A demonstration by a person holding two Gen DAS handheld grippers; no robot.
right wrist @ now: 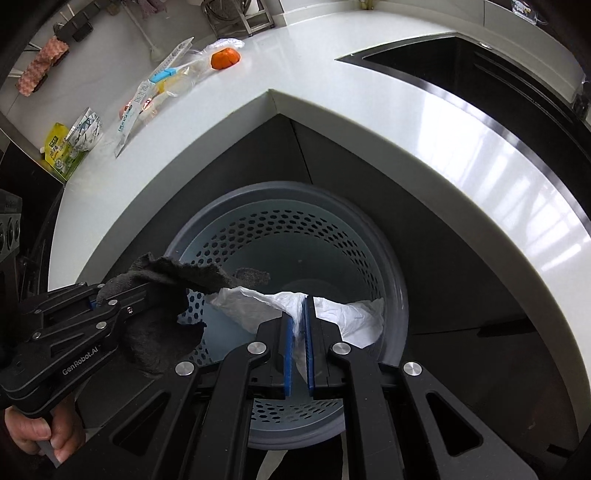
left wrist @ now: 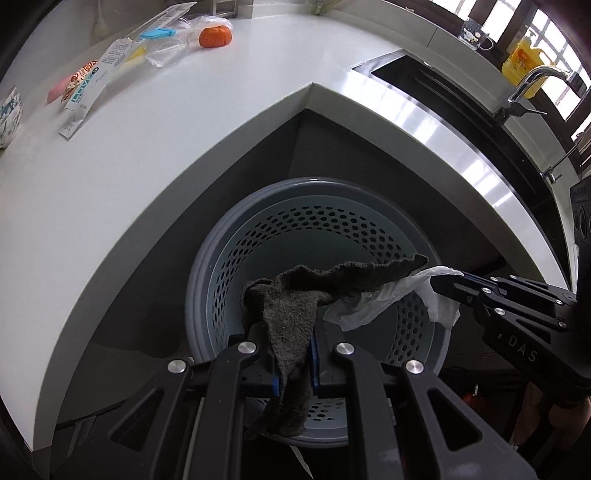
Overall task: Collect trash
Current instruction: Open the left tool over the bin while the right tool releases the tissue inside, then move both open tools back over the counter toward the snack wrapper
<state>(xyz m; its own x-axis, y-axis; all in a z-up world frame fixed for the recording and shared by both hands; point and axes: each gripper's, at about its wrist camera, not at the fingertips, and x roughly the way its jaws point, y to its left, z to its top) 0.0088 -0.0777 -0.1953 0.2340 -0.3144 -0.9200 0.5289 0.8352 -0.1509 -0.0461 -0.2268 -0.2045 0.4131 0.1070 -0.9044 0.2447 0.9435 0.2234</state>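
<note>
A grey perforated trash basket [left wrist: 221, 266] [right wrist: 369, 236] stands on the floor under the corner of the white counter. My left gripper [left wrist: 291, 339] [right wrist: 92, 306] is shut on a dark grey rag [left wrist: 291, 306] [right wrist: 162, 295] and holds it over the basket's mouth. My right gripper [right wrist: 299, 314] [left wrist: 439, 284] is shut on a crumpled white plastic bag [right wrist: 258, 306] [left wrist: 373, 299], also over the basket, just right of the rag. The basket's bottom looks bare.
On the white counter [left wrist: 184, 122] lie more items: an orange peel [left wrist: 215, 36] [right wrist: 225, 58], a clear plastic lid [left wrist: 168, 51], a long printed wrapper [left wrist: 96, 81] [right wrist: 129, 122], and a yellow-green packet [right wrist: 61, 151]. A steel sink [left wrist: 443, 96] with a tap is at the right.
</note>
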